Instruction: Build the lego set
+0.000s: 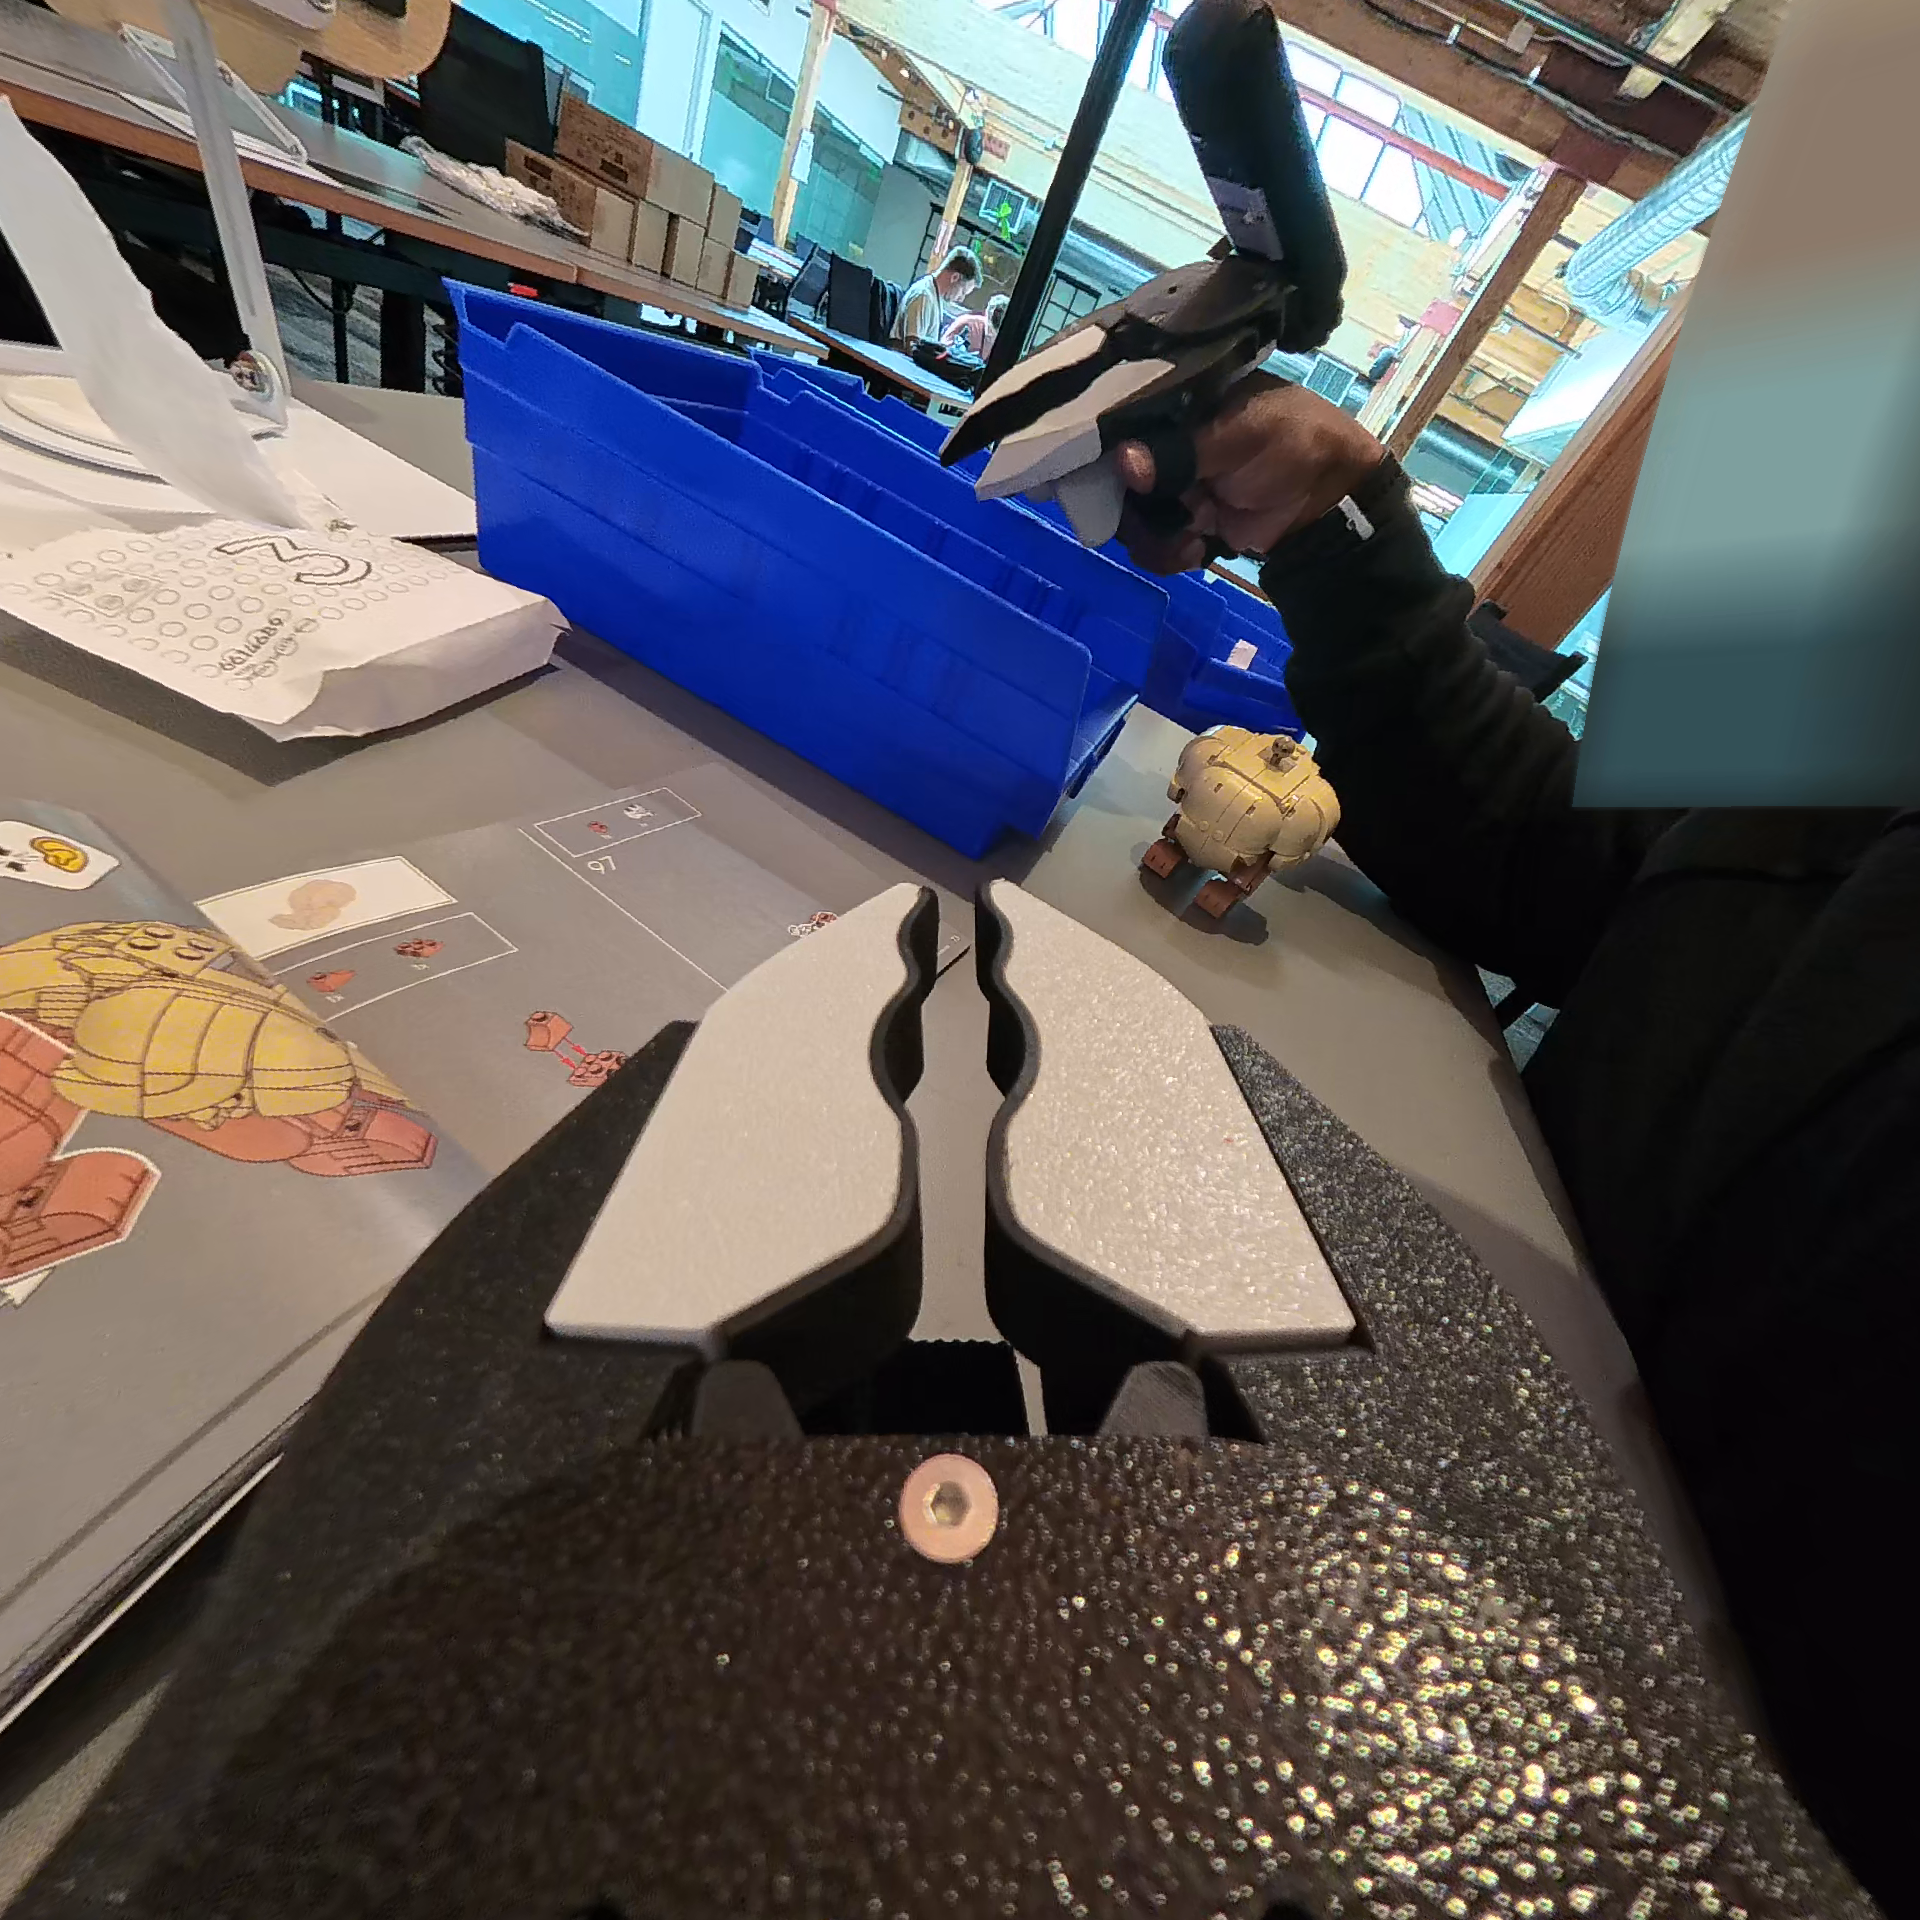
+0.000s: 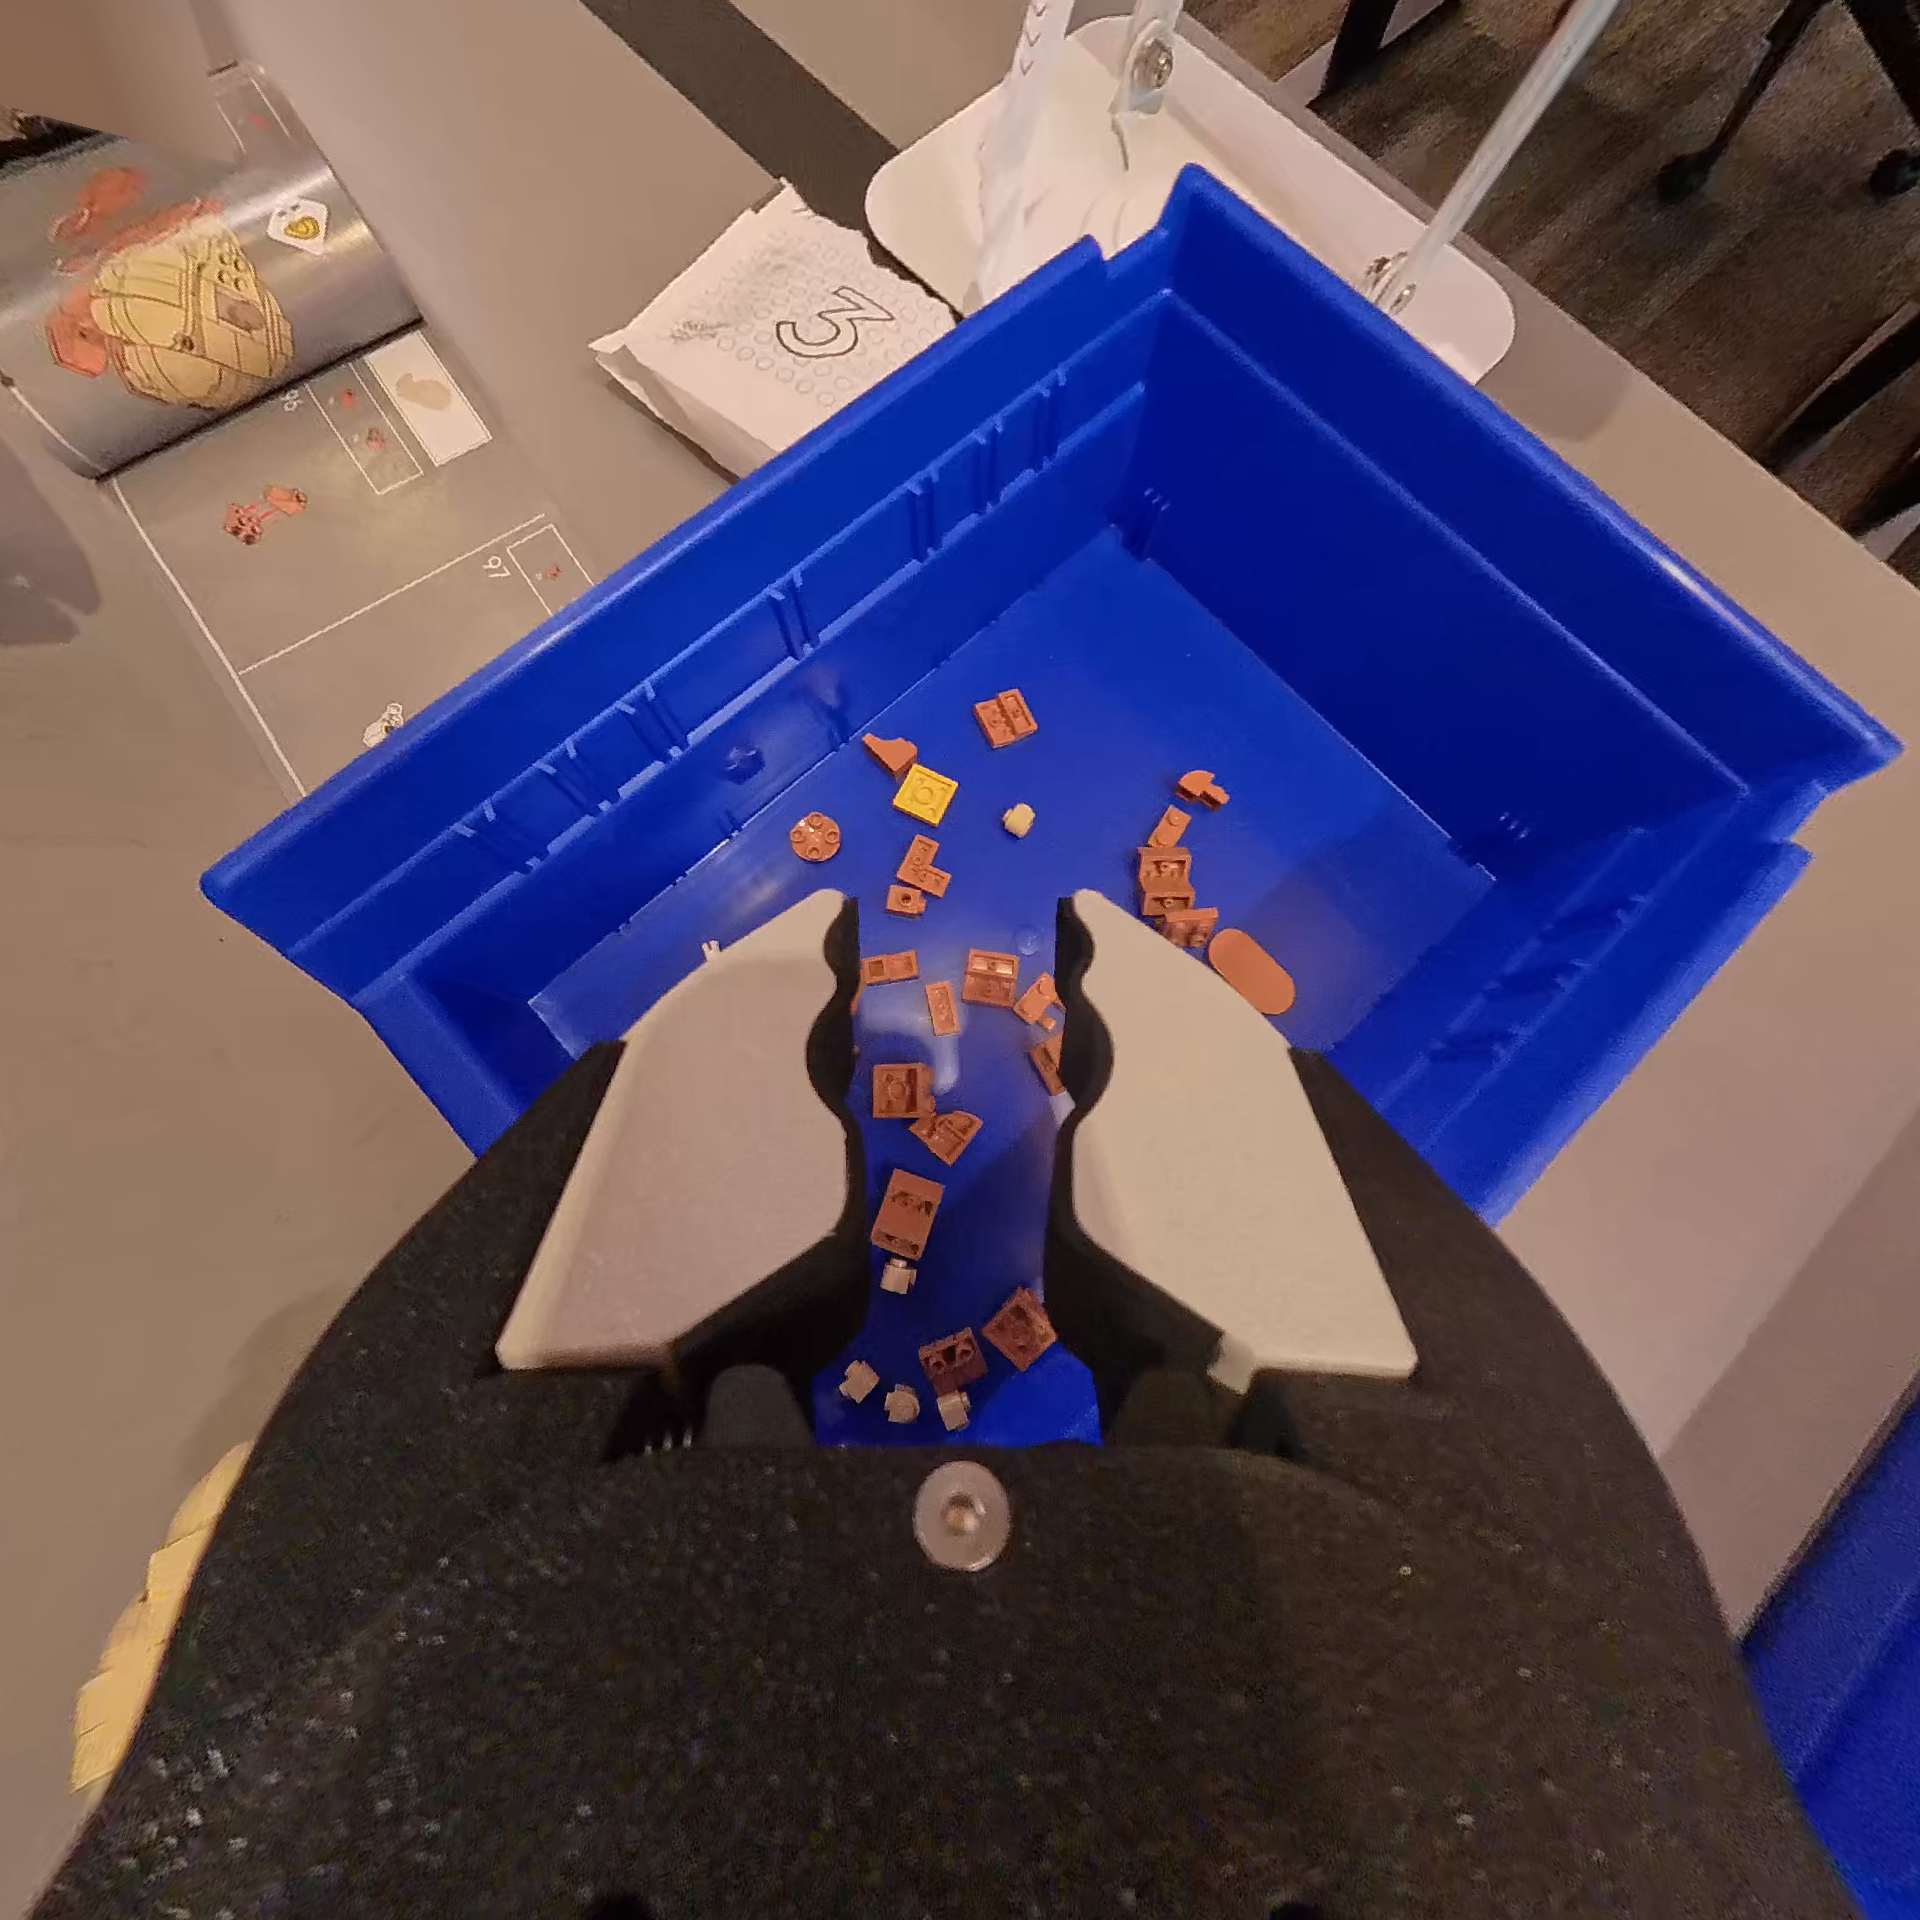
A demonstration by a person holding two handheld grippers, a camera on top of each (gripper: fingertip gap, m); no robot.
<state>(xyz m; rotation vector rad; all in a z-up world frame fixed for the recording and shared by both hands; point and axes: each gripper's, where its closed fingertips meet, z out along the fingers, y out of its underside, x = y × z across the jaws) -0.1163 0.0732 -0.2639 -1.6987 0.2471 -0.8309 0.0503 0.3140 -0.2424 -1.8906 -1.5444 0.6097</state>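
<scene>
Dozens of small brown bricks (image 2: 940, 1132) crowd the blue bin (image 2: 1351, 582) beneath the right gripper's (image 2: 956, 914) wide, empty fingers; closing could catch several. The left gripper's (image 1: 956, 904) fingers stand barely parted, empty.

A white paper bag (image 2: 769, 343) beside the blue bin (image 2: 1351, 520) bears a large outlined numeral and a small code. The open instruction booklet (image 1: 416, 935) carries printed step numbers.

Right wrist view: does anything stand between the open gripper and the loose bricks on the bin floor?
Nothing visible does. The right gripper hangs open above the blue bin, which has no lid, and the brown bricks lie uncovered on its floor straight below the fingers.
</scene>
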